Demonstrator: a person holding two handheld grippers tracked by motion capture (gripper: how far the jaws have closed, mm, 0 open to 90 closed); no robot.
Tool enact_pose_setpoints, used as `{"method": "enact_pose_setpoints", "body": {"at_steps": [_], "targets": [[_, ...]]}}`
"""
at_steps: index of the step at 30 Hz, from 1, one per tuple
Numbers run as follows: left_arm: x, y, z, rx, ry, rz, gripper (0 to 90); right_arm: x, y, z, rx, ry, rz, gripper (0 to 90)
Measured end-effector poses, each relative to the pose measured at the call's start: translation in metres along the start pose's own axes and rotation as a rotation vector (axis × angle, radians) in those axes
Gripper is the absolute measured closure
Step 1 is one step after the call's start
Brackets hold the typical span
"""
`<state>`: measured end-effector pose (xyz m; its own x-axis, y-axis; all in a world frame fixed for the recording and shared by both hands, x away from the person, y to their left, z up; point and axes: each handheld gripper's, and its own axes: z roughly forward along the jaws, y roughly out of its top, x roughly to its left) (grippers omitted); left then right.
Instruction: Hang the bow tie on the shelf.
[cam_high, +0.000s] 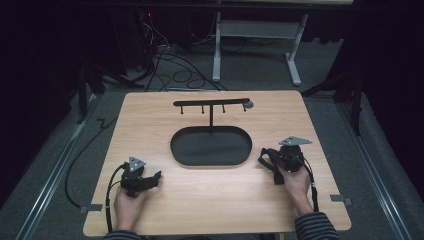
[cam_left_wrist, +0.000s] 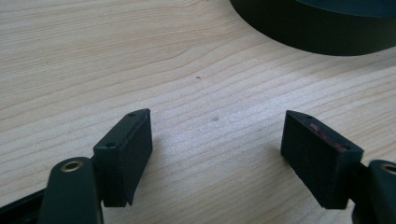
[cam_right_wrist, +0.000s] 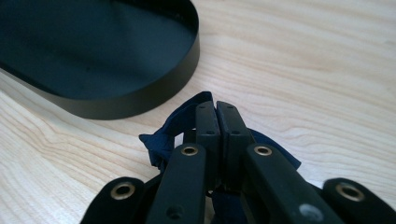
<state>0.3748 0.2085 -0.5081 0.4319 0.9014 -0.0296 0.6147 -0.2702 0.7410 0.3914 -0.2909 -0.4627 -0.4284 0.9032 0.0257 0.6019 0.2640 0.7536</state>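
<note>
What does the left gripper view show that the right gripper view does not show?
The left gripper view alone shows the left gripper with jaws wide apart and bare wood between them. The right gripper view alone shows the right gripper shut on a dark blue strap. Both share the wooden table and the black oval tray.

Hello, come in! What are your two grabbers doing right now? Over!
Left gripper open, empty, low over the table. Right gripper shut on dark blue strap, beside black oval tray. Hook stand bare. Nothing in the way.
</note>
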Motion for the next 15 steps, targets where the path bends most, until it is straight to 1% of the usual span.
{"method": "enact_pose_setpoints", "body": {"at_steps": [6,9,11,15], "targets": [[0.0,0.0,0.0,0.001,0.0,0.002,25.1,0.003,0.002,-0.015,-0.054,-0.016,-0.013,90.0],[0.0,0.0,0.0,0.002,0.0,0.002,25.0,0.004,0.003,-0.017,-0.068,-0.009,0.0,90.0],[0.0,0.0,0.0,0.0,0.0,0.0,25.0,0.005,0.005,-0.017,-0.068,-0.006,-0.007,90.0],[0.0,0.0,0.0,-0.002,0.0,0.0,25.0,0.008,0.01,-0.019,-0.085,0.0,-0.012,90.0]]}}
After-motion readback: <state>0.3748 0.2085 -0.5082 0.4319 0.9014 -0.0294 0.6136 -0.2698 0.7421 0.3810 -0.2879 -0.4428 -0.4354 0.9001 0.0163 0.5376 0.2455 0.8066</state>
